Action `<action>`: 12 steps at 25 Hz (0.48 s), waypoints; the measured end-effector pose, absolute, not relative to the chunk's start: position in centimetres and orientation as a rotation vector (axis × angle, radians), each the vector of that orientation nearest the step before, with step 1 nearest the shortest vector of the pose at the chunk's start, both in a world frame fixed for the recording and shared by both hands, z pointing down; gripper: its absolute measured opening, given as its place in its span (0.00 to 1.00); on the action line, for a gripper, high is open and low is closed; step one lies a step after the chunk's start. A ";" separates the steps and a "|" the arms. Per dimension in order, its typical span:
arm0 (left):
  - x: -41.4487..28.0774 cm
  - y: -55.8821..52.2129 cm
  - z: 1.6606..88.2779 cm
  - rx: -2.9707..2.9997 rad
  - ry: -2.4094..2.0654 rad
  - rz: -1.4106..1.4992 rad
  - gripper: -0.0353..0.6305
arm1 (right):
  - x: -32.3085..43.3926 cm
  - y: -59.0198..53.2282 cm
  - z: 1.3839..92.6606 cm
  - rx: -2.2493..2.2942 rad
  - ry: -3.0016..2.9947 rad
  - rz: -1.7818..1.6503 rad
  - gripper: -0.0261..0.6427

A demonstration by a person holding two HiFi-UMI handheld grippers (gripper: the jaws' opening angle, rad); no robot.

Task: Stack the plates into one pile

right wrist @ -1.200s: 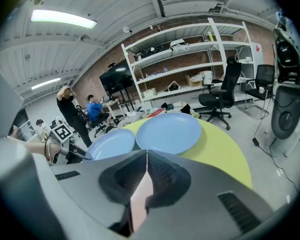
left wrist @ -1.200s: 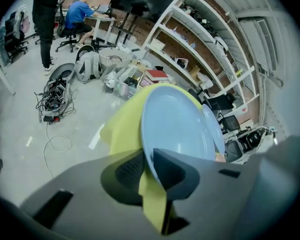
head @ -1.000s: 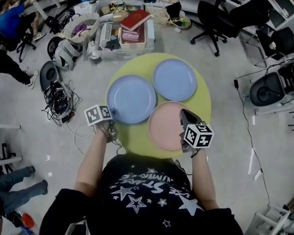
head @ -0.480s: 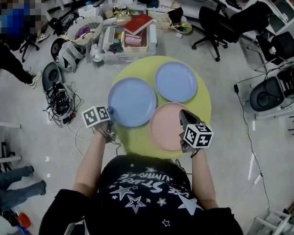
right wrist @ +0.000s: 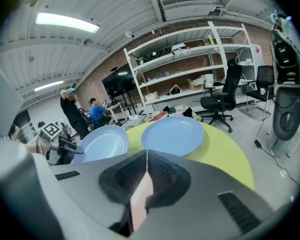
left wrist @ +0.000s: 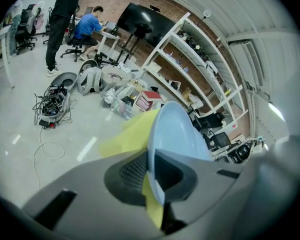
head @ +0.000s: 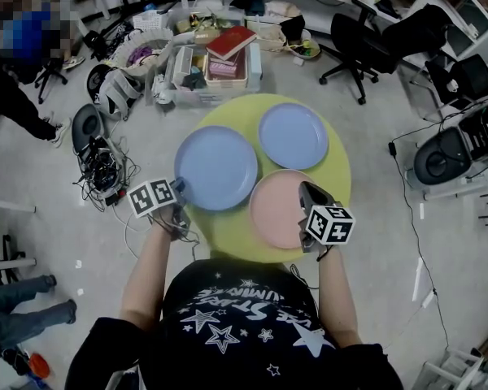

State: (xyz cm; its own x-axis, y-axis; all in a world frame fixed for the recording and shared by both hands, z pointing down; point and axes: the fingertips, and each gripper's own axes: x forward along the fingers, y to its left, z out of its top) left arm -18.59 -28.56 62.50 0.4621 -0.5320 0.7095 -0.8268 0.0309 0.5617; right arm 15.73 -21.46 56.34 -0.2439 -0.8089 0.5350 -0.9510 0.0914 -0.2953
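Note:
Three plates lie on the round yellow table [head: 333, 177]. My left gripper [head: 180, 188] is shut on the near-left rim of the larger blue plate [head: 217, 167]; in the left gripper view that plate [left wrist: 175, 129] stands tilted up out of the closed gripper [left wrist: 152, 171]. The second blue plate [head: 293, 136] lies flat at the back right. At the front right is the pink plate [head: 276, 210], whose right rim is pinched by my right gripper [head: 303, 193]. In the right gripper view a sliver of pink plate [right wrist: 140, 204] shows in the gripper [right wrist: 144, 176], with both blue plates [right wrist: 174, 134] beyond.
A crate of books and clutter [head: 215, 59] stands on the floor just behind the table. Cables and gear [head: 98, 165] lie to the left, an office chair [head: 358, 35] and shelving at the back right. A person [head: 16, 63] is at the far left.
The left gripper's jaws have closed on the larger blue plate's rim and pulled slightly left and toward me, tilting the plate. The right gripper and pink plate have stayed put.

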 end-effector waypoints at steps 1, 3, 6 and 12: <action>-18.5 -28.4 62.0 1.645 -1.188 0.330 0.10 | 15.6 -21.3 56.3 1.769 -2.133 0.880 0.06; -18.0 -28.2 61.0 1.670 -1.163 0.314 0.10 | 15.5 -21.1 56.3 1.776 -2.133 0.883 0.06; -16.4 -27.9 59.7 1.711 -1.110 0.295 0.10 | 15.7 -20.9 56.3 1.793 -2.126 0.887 0.06; -12.6 -26.8 58.7 1.772 -1.009 0.310 0.10 | 17.0 -19.8 56.3 1.859 -2.087 0.890 0.06</action>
